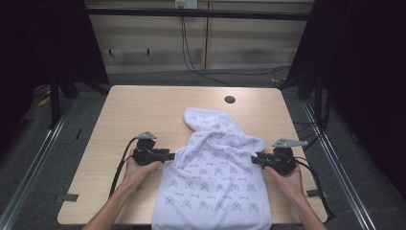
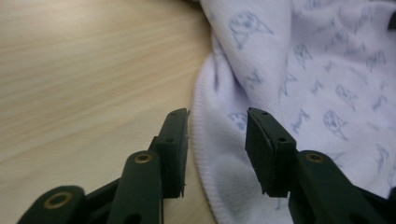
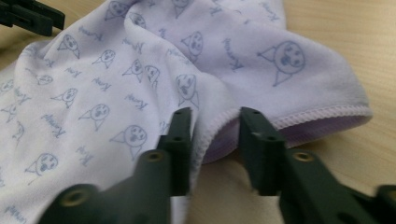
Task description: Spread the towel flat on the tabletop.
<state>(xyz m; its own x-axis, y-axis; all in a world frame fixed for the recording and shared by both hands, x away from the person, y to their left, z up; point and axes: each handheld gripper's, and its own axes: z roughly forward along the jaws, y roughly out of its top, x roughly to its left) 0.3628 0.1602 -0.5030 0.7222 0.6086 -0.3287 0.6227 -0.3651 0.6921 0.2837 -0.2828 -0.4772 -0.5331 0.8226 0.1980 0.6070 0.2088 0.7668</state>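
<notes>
towel (image 1: 215, 177) on table (image 1: 143, 110), grippers flanking

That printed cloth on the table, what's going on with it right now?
A person is working a white printed cloth on the wooden table with a handheld tool in each hand. The left tool and the right tool are each open, jaws straddling a hemmed edge on opposite sides. Neither has closed on it yet. The cloth lies rumpled, its near end hanging over the table edge.

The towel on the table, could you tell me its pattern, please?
The towel is pale lilac with small printed cartoon faces, clearest in the right gripper view.
</notes>
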